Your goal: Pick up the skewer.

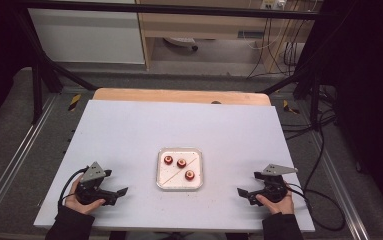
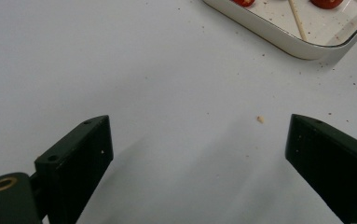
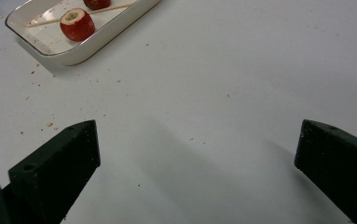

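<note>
Resting on the desk (image 1: pixel 129 130) with jaws wide apart and empty, the left gripper (image 1: pixel 113 193) and right gripper (image 1: pixel 246 192) flank a tray (image 1: pixel 179 186) holding three red fruits (image 1: pixel 181 163) and a skewer (image 1: pixel 179 169).

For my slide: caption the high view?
Two open grippers, left and right, flank a tray holding three red fruits and a skewer.

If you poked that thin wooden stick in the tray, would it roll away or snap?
The stick looks thin and light, so a poke would probably slide or roll it easily. It lies slanted across the white tray between the red fruits, so they or the rim would likely stop it. Being so slim, it may snap if squeezed hard.
</note>
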`<state>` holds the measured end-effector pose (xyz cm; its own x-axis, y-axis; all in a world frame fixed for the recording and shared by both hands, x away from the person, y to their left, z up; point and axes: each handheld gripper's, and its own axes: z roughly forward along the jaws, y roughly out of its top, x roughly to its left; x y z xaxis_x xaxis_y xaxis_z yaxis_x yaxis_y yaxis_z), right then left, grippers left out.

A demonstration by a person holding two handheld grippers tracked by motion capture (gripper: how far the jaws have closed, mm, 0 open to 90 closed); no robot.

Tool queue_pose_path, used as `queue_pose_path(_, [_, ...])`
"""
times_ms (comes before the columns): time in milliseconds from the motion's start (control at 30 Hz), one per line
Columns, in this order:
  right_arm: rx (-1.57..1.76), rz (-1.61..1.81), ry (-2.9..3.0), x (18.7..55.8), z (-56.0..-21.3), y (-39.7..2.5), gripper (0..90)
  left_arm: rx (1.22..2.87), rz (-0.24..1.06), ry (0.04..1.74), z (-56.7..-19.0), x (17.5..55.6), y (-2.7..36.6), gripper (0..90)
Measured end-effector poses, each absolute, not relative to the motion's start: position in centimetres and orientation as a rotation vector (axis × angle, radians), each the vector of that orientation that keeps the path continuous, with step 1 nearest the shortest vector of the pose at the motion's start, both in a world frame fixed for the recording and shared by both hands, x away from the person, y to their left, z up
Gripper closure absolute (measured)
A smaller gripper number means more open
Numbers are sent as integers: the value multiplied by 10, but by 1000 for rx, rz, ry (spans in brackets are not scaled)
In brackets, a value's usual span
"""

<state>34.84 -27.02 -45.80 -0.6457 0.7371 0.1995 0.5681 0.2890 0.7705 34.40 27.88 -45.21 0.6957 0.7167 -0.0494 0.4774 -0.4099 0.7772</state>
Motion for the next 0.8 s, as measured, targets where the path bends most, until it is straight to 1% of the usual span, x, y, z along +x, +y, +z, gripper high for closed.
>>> queue_pose_path(800, [1213,1297,2351,348,-457,-270,5,2106,374,887,-448,343,266,73])
